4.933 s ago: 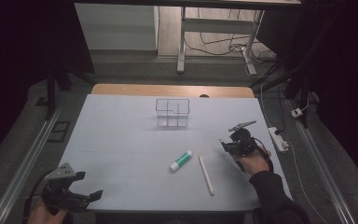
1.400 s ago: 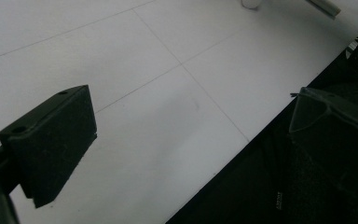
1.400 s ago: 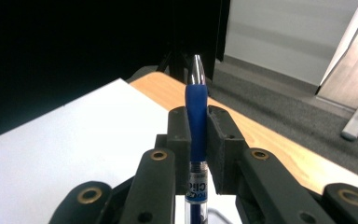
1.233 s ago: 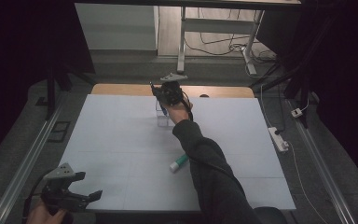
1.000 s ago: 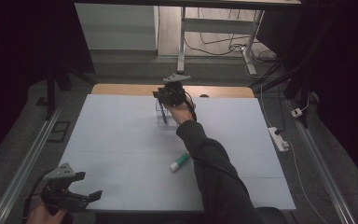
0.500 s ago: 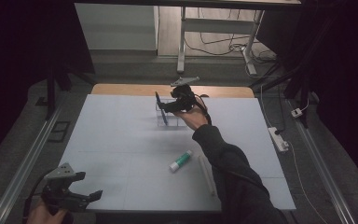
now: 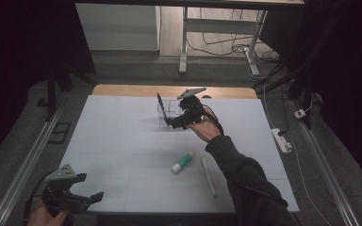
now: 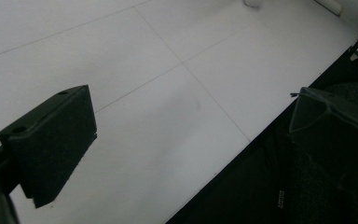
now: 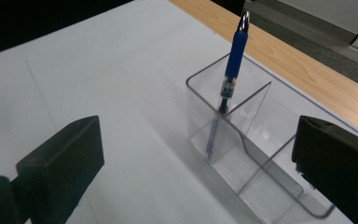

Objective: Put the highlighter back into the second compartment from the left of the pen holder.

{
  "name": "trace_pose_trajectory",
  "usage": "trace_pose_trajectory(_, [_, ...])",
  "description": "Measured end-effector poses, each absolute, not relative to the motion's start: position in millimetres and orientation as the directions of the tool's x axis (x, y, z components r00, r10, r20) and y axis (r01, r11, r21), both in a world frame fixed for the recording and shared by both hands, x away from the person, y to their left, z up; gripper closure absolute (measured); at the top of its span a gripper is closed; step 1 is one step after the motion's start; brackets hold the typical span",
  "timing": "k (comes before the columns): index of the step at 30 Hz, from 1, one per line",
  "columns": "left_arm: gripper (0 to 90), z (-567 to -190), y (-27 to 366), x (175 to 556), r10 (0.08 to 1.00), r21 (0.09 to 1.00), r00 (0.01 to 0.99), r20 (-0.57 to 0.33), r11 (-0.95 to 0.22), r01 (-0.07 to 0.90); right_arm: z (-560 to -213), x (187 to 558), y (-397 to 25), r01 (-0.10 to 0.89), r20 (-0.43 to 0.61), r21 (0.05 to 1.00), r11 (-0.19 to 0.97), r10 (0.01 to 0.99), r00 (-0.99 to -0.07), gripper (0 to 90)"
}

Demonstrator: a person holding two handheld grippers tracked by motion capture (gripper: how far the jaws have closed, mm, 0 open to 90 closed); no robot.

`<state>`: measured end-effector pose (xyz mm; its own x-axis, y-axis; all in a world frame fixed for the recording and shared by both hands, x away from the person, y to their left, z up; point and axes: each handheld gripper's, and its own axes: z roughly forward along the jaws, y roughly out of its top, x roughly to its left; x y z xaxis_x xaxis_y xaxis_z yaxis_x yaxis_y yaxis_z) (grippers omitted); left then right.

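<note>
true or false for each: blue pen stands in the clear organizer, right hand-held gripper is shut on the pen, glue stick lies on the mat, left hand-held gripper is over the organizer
1. The blue pen stands in the clear organizer. True.
2. The right hand-held gripper is shut on the pen. False: its jaws are wide apart, with the pen free between them in the right gripper view.
3. The glue stick lies on the mat. True.
4. The left hand-held gripper is over the organizer. False: it is at the mat's near left corner.

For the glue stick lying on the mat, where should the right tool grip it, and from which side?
Grip the glue stick across its white barrel, coming from straight above with the jaws straddling its width. It lies flat and slanted, so the right tool would likely need turning to match.
</note>
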<state>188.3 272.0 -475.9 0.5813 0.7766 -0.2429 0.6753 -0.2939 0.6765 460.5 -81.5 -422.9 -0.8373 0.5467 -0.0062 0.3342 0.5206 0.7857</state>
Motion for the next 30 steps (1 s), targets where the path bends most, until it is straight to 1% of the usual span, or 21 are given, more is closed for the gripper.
trace_pose_trajectory(2, [0.8,-475.9,271.9,188.2,0.776,0.677,0.583,-0.241,-0.297,0.674,-422.8,455.6,-83.7,0.322,-0.026,0.782,0.533,0.544,-0.839,0.0])
trace_pose_trajectory(9, [0.8,-475.9,270.9,187.9,0.776,0.676,0.585,-0.237,-0.301,0.673,-424.5,438.5,-95.0,0.313,-0.032,0.775,0.549,0.529,-0.848,0.0])
trace_pose_trajectory(26, [0.8,-475.7,271.4,187.6,0.777,0.678,0.582,-0.241,-0.295,0.673,-430.2,399.3,-130.5,0.366,0.002,0.739,0.565,0.542,-0.841,0.0])
trace_pose_trajectory(30, [0.7,-475.6,271.3,187.4,0.777,0.68,0.582,-0.24,-0.294,0.672,-433.3,386.2,-140.4,0.369,-0.015,0.72,0.587,0.546,-0.838,0.0])
